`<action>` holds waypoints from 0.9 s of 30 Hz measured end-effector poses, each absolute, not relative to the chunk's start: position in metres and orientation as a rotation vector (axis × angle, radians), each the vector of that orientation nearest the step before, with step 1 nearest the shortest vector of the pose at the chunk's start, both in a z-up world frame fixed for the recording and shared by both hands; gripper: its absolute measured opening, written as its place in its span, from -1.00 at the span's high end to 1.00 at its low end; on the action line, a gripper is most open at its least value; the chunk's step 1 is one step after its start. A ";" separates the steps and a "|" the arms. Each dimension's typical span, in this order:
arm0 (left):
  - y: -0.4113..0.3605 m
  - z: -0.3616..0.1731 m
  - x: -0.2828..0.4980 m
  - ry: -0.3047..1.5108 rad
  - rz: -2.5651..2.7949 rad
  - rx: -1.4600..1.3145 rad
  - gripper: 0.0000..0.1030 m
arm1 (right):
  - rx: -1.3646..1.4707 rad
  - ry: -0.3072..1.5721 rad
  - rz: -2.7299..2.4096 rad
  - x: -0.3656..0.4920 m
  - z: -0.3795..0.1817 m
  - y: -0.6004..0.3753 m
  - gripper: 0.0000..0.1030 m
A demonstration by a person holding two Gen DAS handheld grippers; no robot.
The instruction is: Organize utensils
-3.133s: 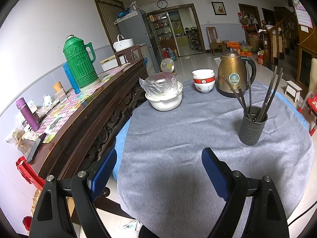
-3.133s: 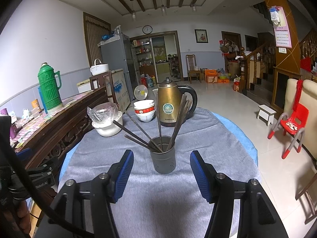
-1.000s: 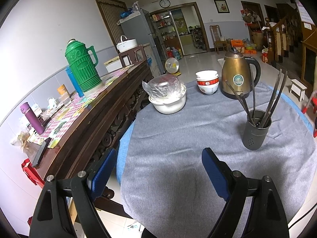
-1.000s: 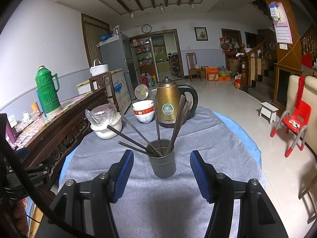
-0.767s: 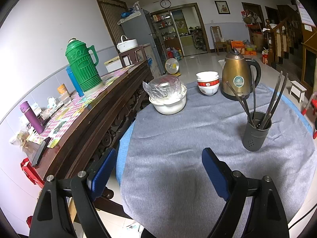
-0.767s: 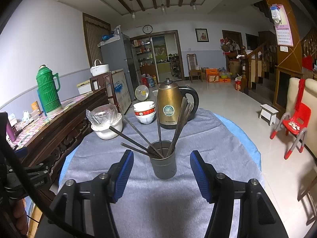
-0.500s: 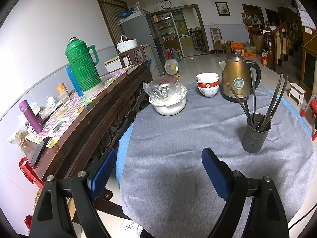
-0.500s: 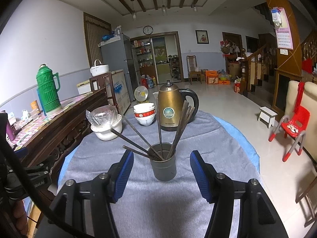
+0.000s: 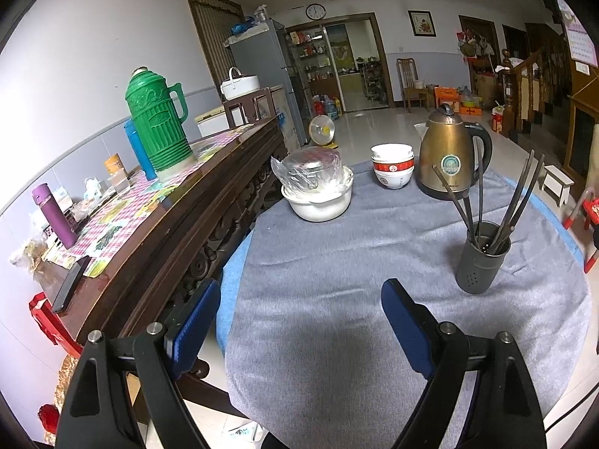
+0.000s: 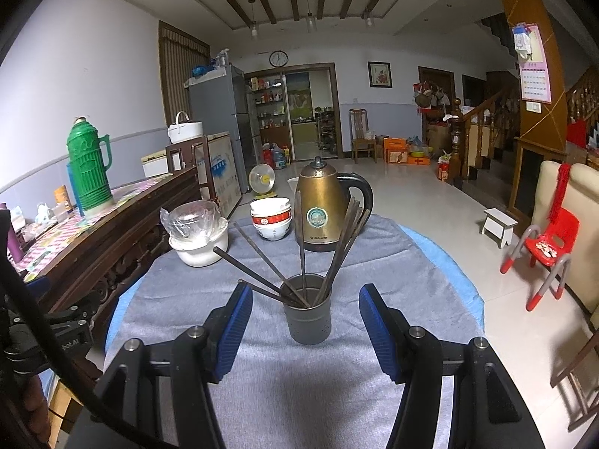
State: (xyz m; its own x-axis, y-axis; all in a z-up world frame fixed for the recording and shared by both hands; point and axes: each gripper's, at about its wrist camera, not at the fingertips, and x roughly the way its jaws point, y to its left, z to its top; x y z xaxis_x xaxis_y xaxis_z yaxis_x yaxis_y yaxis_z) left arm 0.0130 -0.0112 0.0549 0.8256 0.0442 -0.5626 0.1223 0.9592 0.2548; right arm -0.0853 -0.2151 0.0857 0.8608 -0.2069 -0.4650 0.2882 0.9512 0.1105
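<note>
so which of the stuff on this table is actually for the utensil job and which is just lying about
For the job:
dark grey perforated holder cup
dark chopsticks standing in it

Just lying about:
gold electric kettle
stacked red-and-white bowls
plastic-covered white pot

The right gripper [image 10: 305, 316] drew back a little from the dark grey perforated metal utensil holder [image 10: 307, 308], which sat slightly farther ahead between its blue pads than before. The left gripper [image 9: 299, 312] shifted slightly too, so the holder [image 9: 482, 258] slid lower toward its right side.
</note>
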 end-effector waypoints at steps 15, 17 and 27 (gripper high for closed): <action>-0.005 0.058 0.010 0.592 -0.052 0.268 -0.71 | 0.164 0.451 -0.275 -0.092 0.094 -0.208 -0.23; -0.004 0.058 0.010 0.592 -0.055 0.267 -0.71 | 0.165 0.451 -0.274 -0.091 0.094 -0.208 -0.23; -0.002 0.060 0.009 0.588 -0.057 0.263 -0.72 | 0.165 0.450 -0.276 -0.092 0.095 -0.208 -0.23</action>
State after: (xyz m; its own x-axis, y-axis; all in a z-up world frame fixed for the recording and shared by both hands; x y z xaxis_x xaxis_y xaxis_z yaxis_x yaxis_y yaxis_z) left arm 0.0088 -0.0019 0.0597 0.8314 0.0212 -0.5553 0.1280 0.9651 0.2285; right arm -0.0923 -0.2076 0.0947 0.8642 -0.2262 -0.4495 0.2985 0.9496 0.0961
